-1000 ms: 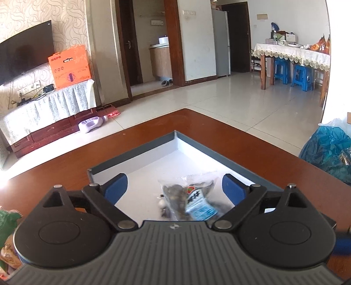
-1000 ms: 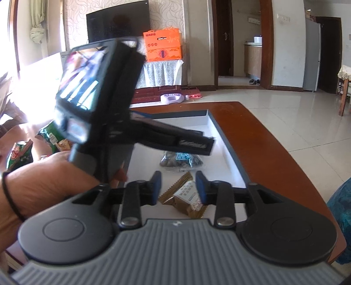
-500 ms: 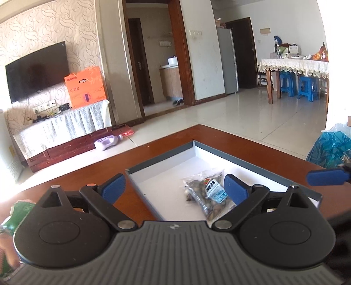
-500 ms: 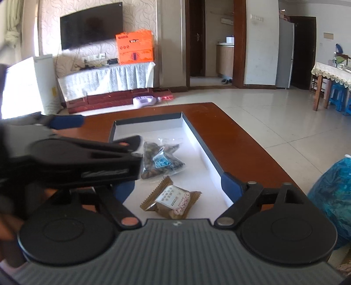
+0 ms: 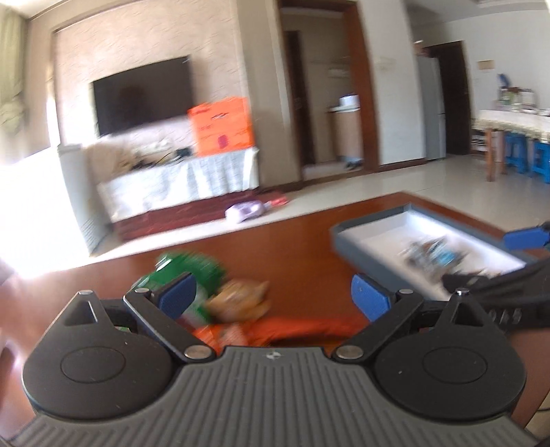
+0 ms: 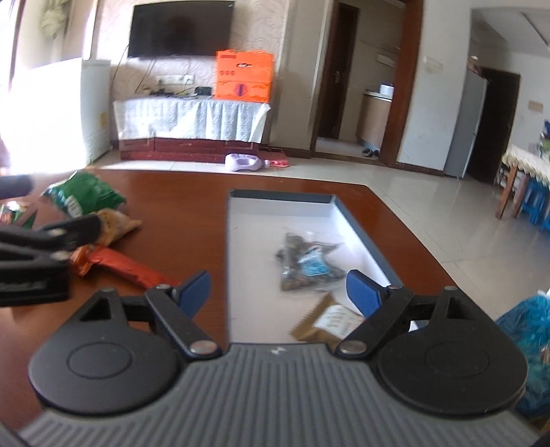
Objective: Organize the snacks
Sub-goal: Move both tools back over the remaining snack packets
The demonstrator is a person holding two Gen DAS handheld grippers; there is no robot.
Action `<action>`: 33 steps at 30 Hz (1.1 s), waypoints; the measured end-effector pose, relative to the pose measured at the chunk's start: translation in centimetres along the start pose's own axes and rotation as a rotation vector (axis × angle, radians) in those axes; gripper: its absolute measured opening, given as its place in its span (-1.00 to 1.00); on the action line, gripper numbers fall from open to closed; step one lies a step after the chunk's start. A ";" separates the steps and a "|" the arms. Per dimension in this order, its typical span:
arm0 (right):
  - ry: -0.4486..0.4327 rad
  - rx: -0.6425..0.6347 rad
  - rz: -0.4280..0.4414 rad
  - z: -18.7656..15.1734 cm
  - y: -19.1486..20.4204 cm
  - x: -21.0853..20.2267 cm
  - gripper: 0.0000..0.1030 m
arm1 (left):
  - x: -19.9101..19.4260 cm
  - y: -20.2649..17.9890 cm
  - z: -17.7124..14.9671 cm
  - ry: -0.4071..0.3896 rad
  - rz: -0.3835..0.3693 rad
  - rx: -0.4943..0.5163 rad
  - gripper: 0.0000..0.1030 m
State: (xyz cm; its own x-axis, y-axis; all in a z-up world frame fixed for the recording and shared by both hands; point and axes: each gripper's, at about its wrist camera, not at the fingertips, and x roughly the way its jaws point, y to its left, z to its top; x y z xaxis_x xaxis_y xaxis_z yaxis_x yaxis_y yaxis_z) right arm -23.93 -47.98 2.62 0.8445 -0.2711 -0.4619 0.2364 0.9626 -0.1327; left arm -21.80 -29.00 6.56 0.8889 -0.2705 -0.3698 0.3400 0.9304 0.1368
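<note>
I see the snacks in two groups on the brown table (image 6: 299, 196). The first group lies inside the shallow grey-rimmed tray (image 6: 361, 237) with a white floor: a clear packet of dark pieces with a blue label (image 6: 307, 263) near the tray's middle, and a brown wrapped sweet (image 6: 330, 321) at the near end, just beside the packet and partly hidden by my right gripper's finger. The second group lies loose on the table left of the tray: a green bag (image 6: 84, 197) farthest back, a tan packet (image 6: 115, 225) touching its near side, and an orange-red wrapper (image 6: 120, 264) in front of that.

My right gripper (image 6: 278, 292) is released: its blue pads stand wide apart, one over bare table, one over the tray's right side, and nothing is pressed between them.

My left gripper (image 5: 275, 297) is also released, jaws spread wide and empty. It is aimed over the loose group; the view is blurred, but the green bag (image 5: 192, 271), tan packet (image 5: 240, 297) and orange-red wrapper (image 5: 275, 330) show between its pads, below them.

Behind the table I see a television (image 6: 178, 29) and an orange box (image 6: 244, 75) on a covered stand.
</note>
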 end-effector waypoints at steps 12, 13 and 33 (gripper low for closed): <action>0.027 -0.036 0.023 -0.1 2.3 0.0 0.69 | 2.4 7.9 -5.1 0.268 0.149 -0.207 0.91; 0.030 -0.034 0.026 -0.2 2.2 0.1 0.69 | 2.9 8.7 -5.1 0.278 0.165 -0.221 0.91; 0.053 -0.084 0.087 -0.2 4.4 0.4 0.69 | 5.3 7.8 -4.7 0.346 0.104 -0.097 0.92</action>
State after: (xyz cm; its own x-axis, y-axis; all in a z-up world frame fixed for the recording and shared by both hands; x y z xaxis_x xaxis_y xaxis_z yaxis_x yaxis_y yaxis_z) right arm -22.61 -43.87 1.71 0.8331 -0.1882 -0.5201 0.1201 0.9794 -0.1622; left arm -15.89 -21.96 1.39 0.7552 -0.0892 -0.6494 0.2080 0.9721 0.1083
